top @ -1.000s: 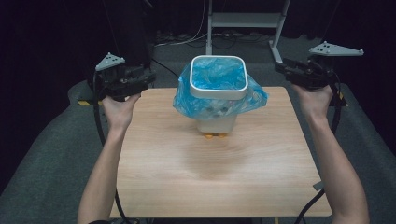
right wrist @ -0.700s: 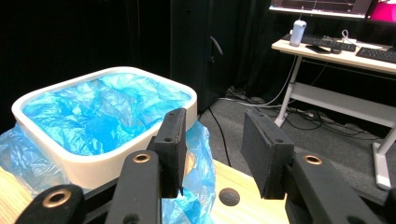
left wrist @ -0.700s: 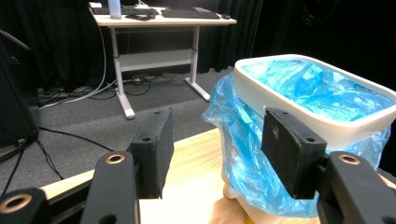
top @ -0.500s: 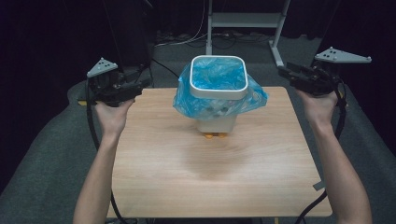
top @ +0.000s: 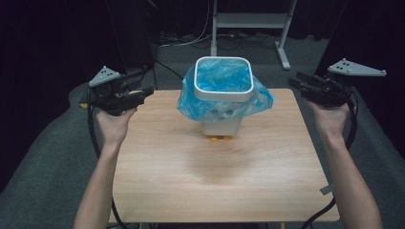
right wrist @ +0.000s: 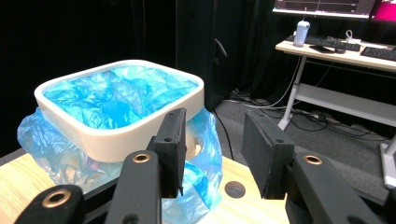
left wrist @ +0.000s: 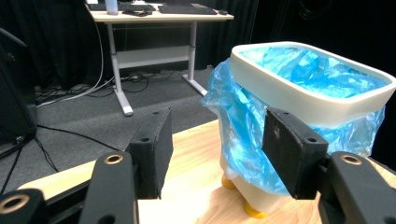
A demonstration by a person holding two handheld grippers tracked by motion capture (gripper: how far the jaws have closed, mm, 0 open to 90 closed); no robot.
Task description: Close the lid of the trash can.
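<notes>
Bin (top: 223, 90): one; open grippers: seemingly two

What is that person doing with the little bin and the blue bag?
A person holds a left gripper and a right gripper on either side of a small white bin lined with a blue bag. The bin stands on a wooden table. Both pairs of jaws are open and touch nothing.

Both forearms reach forward, left gripper (top: 143, 92) and right gripper (top: 297, 82) raised, jaws apart, empty.
</notes>
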